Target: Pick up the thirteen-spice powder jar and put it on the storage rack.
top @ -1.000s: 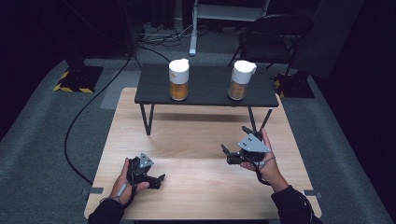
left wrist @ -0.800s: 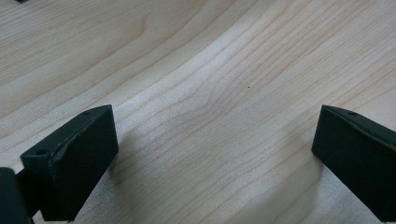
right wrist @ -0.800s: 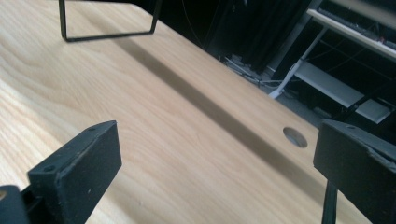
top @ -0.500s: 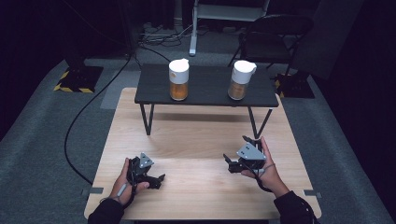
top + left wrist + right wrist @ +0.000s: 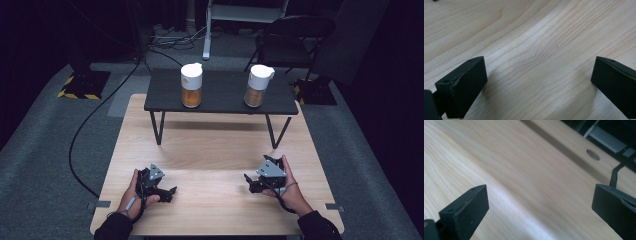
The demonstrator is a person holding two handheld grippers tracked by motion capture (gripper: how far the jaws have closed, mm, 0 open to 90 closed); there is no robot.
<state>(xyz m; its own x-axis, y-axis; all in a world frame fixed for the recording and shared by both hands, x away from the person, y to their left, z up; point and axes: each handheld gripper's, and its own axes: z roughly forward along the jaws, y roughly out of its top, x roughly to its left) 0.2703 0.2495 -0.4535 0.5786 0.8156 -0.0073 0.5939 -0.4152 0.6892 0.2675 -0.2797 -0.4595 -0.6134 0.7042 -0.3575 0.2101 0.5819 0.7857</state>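
Wooden table (image 5: pixel 210 150) under both your grippers, jaws spread, empty; nothing is started: both jars (image 5: pixel 191 85) at twelve o'clock remain untouched.

Cut off at the near edge of the high view: both forearms, sleeves barely showing. Left claw (image 5: pixel 167 192) partly covered by the hand (image 5: pixel 134 196) wrapped round it; right claw (image 5: pixel 251 181) half hidden behind its grey plate and the right hand (image 5: pixel 290 192). Too small to identify: contents of the two white-lidded jars (image 5: pixel 191 85) on the far black worktop (image 5: pixel 220 99), perhaps an amber liquid. Both jaw tips clipped by the gripper views' near edges.
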